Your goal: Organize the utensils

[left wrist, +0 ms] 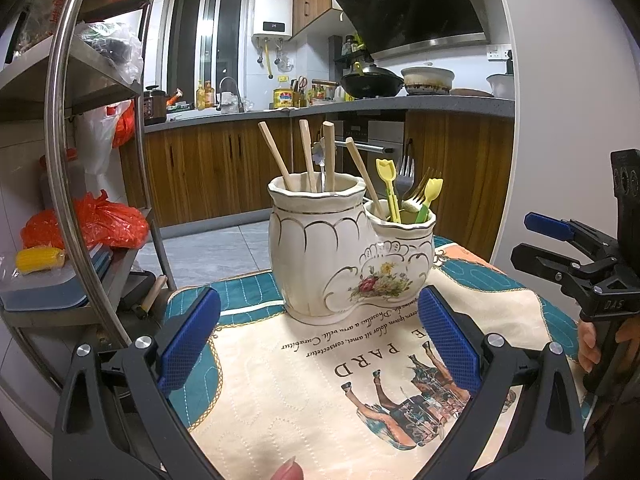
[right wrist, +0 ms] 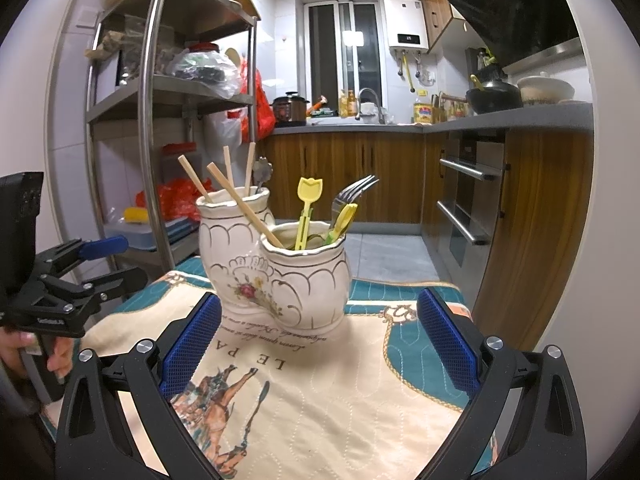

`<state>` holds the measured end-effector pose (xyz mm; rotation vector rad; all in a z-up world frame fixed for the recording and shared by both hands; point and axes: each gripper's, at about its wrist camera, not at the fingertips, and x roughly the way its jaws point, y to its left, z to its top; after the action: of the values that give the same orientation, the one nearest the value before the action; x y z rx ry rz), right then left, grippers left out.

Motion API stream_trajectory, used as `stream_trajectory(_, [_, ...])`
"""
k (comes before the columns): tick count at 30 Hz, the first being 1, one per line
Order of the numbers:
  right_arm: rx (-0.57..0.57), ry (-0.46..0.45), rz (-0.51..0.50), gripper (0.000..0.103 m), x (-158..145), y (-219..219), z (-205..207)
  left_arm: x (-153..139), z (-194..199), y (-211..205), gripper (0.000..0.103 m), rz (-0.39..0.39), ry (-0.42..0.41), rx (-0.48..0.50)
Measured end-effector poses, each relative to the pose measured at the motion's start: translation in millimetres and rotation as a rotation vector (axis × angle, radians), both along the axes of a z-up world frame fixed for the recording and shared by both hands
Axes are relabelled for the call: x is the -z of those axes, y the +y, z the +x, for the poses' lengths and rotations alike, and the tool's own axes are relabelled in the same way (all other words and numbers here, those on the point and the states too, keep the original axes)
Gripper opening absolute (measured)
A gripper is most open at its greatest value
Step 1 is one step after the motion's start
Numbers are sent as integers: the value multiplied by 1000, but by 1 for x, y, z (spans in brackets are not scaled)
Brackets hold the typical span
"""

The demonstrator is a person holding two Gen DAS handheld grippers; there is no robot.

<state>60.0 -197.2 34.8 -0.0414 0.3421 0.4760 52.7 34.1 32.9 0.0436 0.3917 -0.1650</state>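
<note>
We find both tools, left tool (left wrist: 320,336) and right tool (right wrist: 320,336), gaping and empty before the holder (left wrist: 348,248); one chopstick (right wrist: 244,206) misfiled among forks.

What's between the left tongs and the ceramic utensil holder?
Nothing but bare printed tablecloth. In the left wrist view the open left tongs face the ceramic utensil holder with only cloth between them.

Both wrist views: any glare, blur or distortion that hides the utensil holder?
Left wrist view: ceramic holder sharp and evenly lit, soft shadow on the mat; fisheye bends the shelf post. Right wrist view: holder equally clear, forks crisp; edges curve, no glare.
</note>
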Motion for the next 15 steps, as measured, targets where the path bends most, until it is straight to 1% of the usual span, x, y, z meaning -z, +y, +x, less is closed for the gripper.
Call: stream_trajectory(15, [0,-2,0,97,0,0,0,0,0,1,97,-2,-6,-1])
